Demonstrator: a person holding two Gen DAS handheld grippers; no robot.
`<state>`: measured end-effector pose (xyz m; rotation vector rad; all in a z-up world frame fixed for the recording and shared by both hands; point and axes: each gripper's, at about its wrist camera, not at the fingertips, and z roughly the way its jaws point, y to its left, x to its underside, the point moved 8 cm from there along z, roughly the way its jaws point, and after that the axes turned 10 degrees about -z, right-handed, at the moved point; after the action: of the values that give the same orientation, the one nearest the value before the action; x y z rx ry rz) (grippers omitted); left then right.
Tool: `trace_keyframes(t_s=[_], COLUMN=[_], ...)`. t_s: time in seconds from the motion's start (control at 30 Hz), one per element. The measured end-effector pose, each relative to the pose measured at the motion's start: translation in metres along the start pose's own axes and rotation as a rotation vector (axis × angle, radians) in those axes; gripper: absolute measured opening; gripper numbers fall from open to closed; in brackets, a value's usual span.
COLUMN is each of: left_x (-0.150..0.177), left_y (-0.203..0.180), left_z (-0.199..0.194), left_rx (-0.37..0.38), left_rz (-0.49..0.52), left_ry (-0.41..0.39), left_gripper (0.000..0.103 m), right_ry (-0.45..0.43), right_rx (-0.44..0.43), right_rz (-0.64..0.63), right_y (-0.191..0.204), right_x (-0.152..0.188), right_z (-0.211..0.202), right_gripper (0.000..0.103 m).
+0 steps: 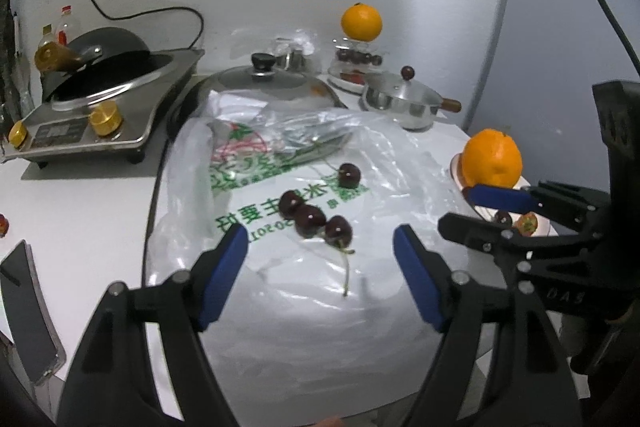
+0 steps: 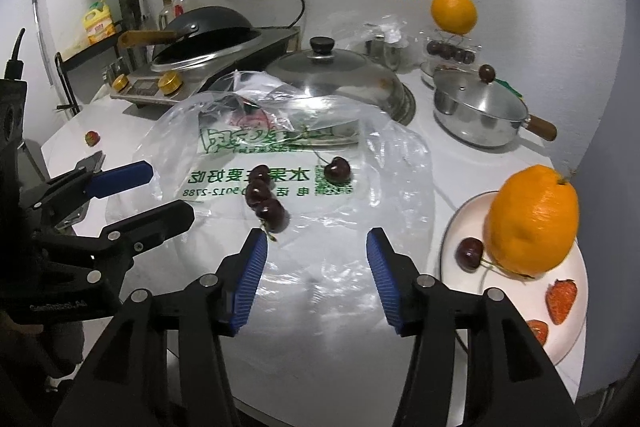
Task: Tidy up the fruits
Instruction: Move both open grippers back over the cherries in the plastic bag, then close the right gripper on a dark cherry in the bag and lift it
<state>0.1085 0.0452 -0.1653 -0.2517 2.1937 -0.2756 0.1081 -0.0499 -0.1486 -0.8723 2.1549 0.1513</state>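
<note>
Cherries on a plastic bag, both grippers hovering with jaws apart.

Three dark cherries lie touching in a row on the printed clear bag, just ahead of the right gripper and a little to its left; a fourth cherry sits apart, farther ahead. To that gripper's right a white plate holds an orange, one cherry and strawberry pieces. The left gripper also hangs empty and parted, just short of the row. Beyond the bag stand a pot lid, a saucepan and another orange.
</note>
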Motion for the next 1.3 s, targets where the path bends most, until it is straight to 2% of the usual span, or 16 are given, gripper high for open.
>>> trace_keyframes(t_s=[0.53, 1.1, 1.3], left_x=[-0.005, -0.002, -0.005], left_y=[0.033, 0.052, 0.054], left_z=[0.012, 0.033, 0.035], left_rx=[-0.046, -0.046, -0.042], left_rz=[-0.018, -0.06, -0.065], left_ry=[0.013, 0.052, 0.045], left_gripper=[0.076, 0.076, 0.076], right_ry=[0.027, 0.074, 0.085], right_rx=[-0.046, -0.116, -0.132], right_rz=[-0.031, -0.044, -0.044], right_y=[0.022, 0.035, 0.036], right_x=[-0.015, -0.019, -0.019], right_z=[0.034, 0.076, 0.089], right_gripper=[0.055, 0.054, 0.045])
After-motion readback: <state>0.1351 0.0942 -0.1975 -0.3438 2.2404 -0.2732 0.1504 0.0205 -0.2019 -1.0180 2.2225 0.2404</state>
